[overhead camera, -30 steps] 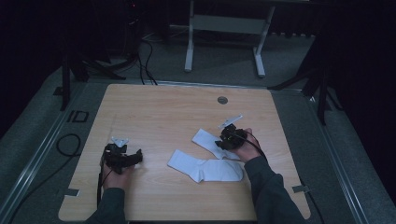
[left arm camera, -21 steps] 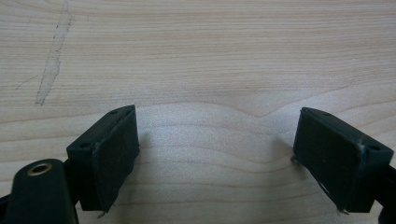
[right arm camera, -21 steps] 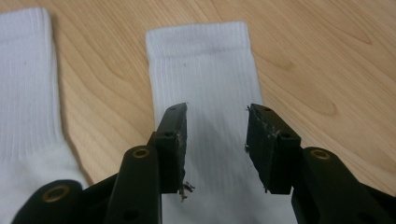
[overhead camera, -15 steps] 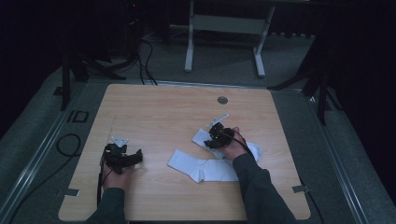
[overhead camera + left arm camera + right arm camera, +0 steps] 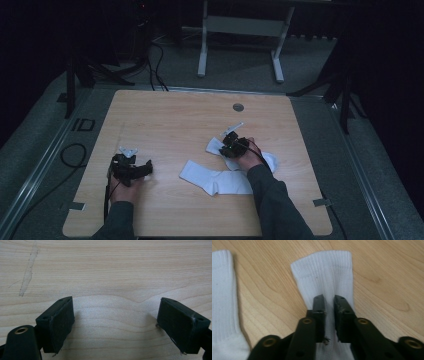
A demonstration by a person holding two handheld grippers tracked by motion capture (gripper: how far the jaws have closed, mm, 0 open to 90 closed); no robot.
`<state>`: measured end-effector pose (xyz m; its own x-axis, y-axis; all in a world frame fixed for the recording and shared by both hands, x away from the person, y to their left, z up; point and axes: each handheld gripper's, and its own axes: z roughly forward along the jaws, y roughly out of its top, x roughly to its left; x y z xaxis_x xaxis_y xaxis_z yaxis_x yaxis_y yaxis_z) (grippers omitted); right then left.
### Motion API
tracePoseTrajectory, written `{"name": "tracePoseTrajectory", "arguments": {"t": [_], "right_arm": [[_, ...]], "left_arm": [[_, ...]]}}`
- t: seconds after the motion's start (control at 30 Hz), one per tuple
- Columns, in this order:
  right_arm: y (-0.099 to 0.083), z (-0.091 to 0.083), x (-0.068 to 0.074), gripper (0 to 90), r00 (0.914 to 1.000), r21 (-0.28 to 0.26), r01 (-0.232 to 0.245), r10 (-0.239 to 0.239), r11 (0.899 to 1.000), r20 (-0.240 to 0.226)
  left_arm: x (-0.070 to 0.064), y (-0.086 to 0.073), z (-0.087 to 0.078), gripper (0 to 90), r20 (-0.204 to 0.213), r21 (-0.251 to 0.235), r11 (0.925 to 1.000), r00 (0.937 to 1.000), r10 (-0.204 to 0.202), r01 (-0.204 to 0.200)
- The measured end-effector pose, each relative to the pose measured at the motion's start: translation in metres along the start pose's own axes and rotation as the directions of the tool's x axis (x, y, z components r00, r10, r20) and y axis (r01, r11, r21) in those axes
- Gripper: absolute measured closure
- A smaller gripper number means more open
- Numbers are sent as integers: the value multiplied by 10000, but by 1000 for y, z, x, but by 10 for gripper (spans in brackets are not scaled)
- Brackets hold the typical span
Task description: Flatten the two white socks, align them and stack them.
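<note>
We see two white socks on the wooden counter (image 5: pixel 165 125). The far sock (image 5: pixel 329 275) lies under the right gripper (image 5: pixel 231 145), w/ its ribbed cuff pointing away from the jaws in the right gripper view. The near sock (image 5: pixel 217 179) lies flat toward the person's side of the counter, between the two forearms but closer to the right one; in the right gripper view its ribbed leg (image 5: pixel 223 297) runs down the left edge, apart from the far sock w/ bare wood between them.

The right gripper's jaws are drawn nearly together, pinching a fold of the far sock's leg approx. midway across its width (a narrow ridge of fabric stands up between the pads). The jaws rest low against the cloth, and the sock appears flat on the counter ahead of them.

The left gripper (image 5: pixel 131 167) sits on the person's left side of the counter, well apart from both socks. Its jaws are spread wide w/ nothing between them; in the left gripper view we see bare wood grain and a pale scuff mark (image 5: pixel 28 272) at upper left. The left hand (image 5: pixel 122 187) holds it close to the counter surface.

A small round grommet (image 5: pixel 238 107) sits in the counter's far part, beyond the right gripper.
</note>
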<state>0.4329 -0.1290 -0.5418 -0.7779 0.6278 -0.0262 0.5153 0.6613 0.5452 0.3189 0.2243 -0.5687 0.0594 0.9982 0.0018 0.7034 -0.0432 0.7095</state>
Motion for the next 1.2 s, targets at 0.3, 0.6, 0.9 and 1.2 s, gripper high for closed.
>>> {"name": "tracePoseTrajectory", "arguments": {"t": [0.3,0.6,0.9,1.2], "right_arm": [[-1,-6,-7,834,9986,-175,-476,472,9987,-245],[-5,-43,-17,833,9997,-723,-239,241,9971,11],[-8,-95,-19,833,9995,-1577,61,-10,9875,326],[-2,-131,-9,833,9968,-2130,693,-589,9746,549]], "left_arm": [[0,0,0,142,0,1,10000,10000,0,0],[0,0,0,142,0,1,10000,10000,-2,2],[0,0,0,142,0,-3,10000,10000,-3,3],[0,0,0,142,-3,-21,10000,10000,-15,15]]}}
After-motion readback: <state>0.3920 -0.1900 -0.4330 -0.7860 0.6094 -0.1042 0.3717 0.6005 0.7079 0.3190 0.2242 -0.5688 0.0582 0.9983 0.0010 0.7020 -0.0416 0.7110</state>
